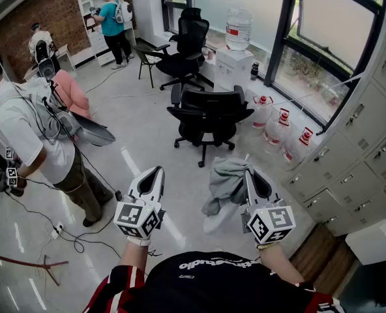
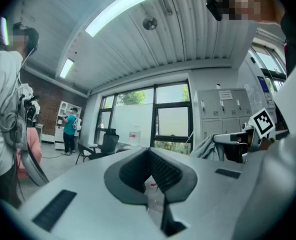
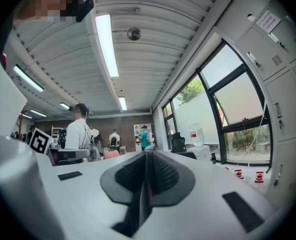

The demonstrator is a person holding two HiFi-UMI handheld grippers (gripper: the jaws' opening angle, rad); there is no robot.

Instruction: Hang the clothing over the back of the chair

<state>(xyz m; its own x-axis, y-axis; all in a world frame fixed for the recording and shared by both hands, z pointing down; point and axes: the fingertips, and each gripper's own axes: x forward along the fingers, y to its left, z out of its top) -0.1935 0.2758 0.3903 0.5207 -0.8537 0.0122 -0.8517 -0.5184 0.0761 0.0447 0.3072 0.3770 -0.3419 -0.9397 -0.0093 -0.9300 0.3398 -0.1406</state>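
Floor (image 1: 134,129) of pale grey takes up most of the head view, with a bank of grey lockers (image 1: 369,135) along its right side and tall windows (image 1: 310,51) beyond. A person in a white shirt (image 1: 30,129) stands at the left. Near the middle a black office chair (image 1: 209,113) stands empty, nothing over its back, and a second black chair (image 1: 186,44) stands farther off. Three water bottles with red caps (image 1: 284,126) stand on the floor by the window, to the right of the nearer chair.

Closer to the camera than that chair, and well apart from it, the grey clothing (image 1: 227,178) hangs in a bunched fold from the tip of the right claw (image 1: 248,175), its pale lower end down near the floor. In the right gripper view that claw's jaws are pressed together with only a thin dark seam between them, and the cloth itself barely shows there. The left claw (image 1: 159,170) is held up beside it, clear of the cloth. Its jaws stand a narrow way apart, with floor showing through the gap and nothing gripped.
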